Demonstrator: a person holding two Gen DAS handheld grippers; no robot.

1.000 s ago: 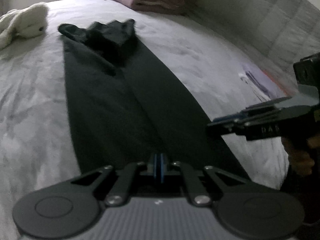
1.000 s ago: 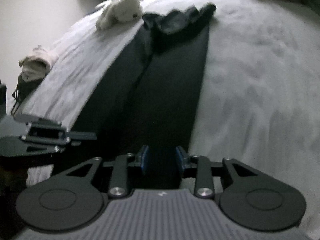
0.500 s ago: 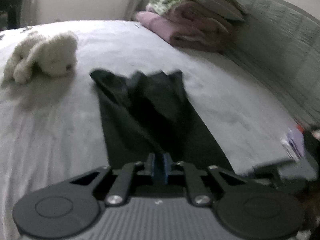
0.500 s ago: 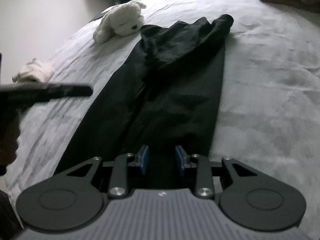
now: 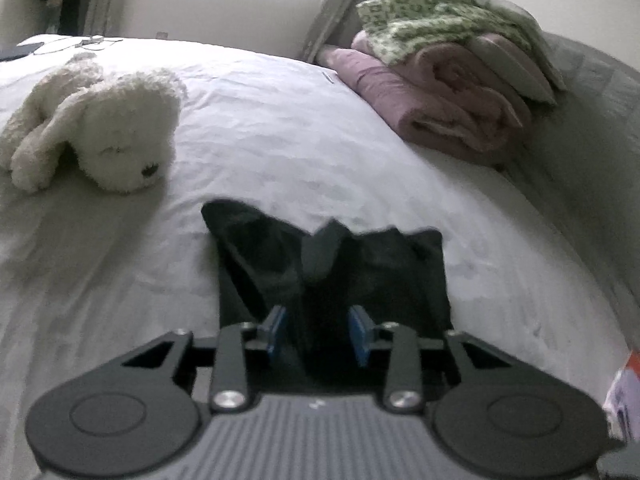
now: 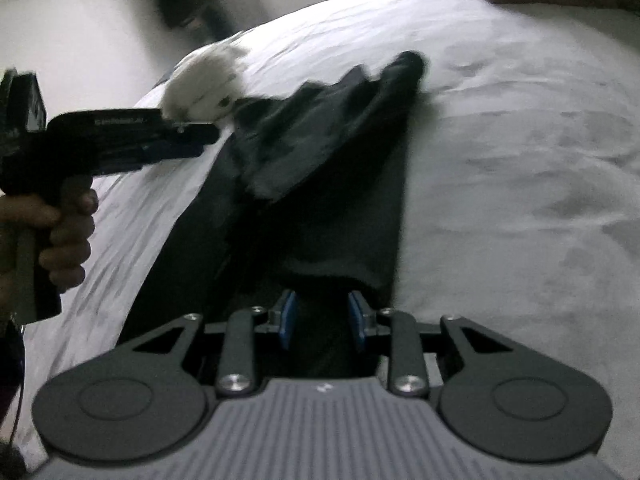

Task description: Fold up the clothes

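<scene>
Black trousers (image 5: 332, 276) stretch away under both grippers; left gripper (image 5: 318, 334) jaws are opening, right gripper (image 6: 322, 316) apart, neither pinching cloth.

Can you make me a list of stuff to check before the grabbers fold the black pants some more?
1. Black pants lying long on the bed: ok.
2. Far end flat: not ok, it is bunched up.
3. Left gripper letting go: ok, its jaws are opening, with dark cloth showing between them.
4. Right gripper holding cloth: cannot tell, pads apart over the pants.
5. Stuffed dog off the pants: ok in the left view.
6. Folded blankets out of the way: ok.
</scene>
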